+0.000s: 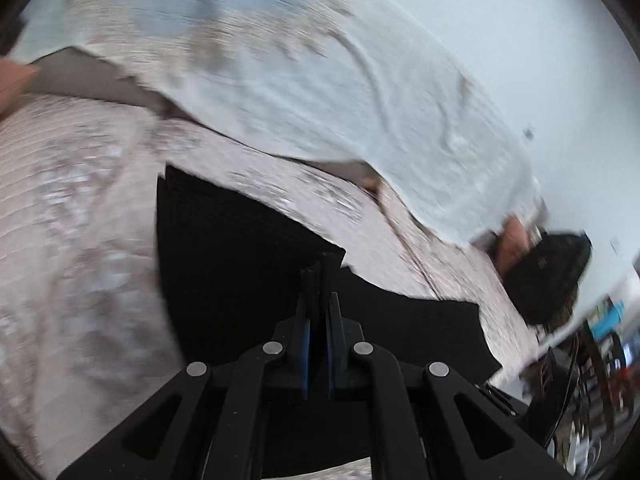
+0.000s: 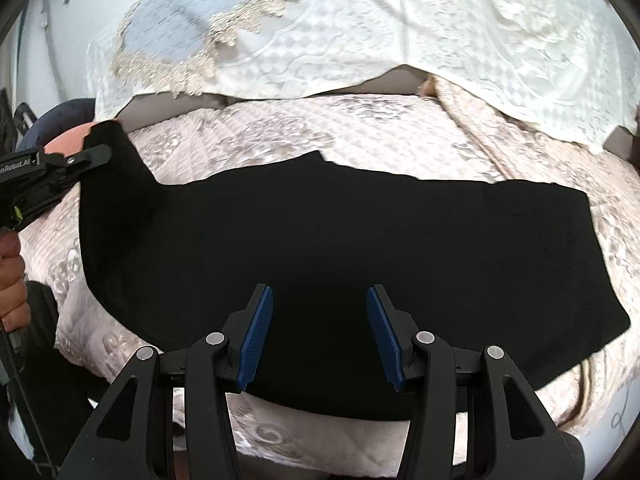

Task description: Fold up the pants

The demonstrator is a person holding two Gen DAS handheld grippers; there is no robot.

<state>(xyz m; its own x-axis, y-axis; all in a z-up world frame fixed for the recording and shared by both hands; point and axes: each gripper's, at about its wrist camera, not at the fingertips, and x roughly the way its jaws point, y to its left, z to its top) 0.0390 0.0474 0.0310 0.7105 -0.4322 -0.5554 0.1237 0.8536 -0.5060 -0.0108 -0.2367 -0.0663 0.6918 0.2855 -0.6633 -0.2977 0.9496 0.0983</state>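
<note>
Black pants [image 2: 340, 232] lie spread across a pinkish patterned bedspread [image 2: 320, 128]. My left gripper [image 1: 318, 300] is shut on a corner of the black pants [image 1: 240, 260], with a fold of the cloth sticking up between its blue pads. In the right wrist view that left gripper [image 2: 102, 152] lifts the pants' left end off the bed. My right gripper [image 2: 320, 320] hovers open over the near middle of the pants, nothing between its blue pads [image 2: 256, 332].
A white lace cover [image 2: 400, 32] drapes the cushions behind the bedspread. A person's hand [image 2: 10, 280] holds the left gripper's handle at the left edge. A dark cap [image 1: 548, 276] lies at the right in the left wrist view, beside cluttered shelves [image 1: 600, 360].
</note>
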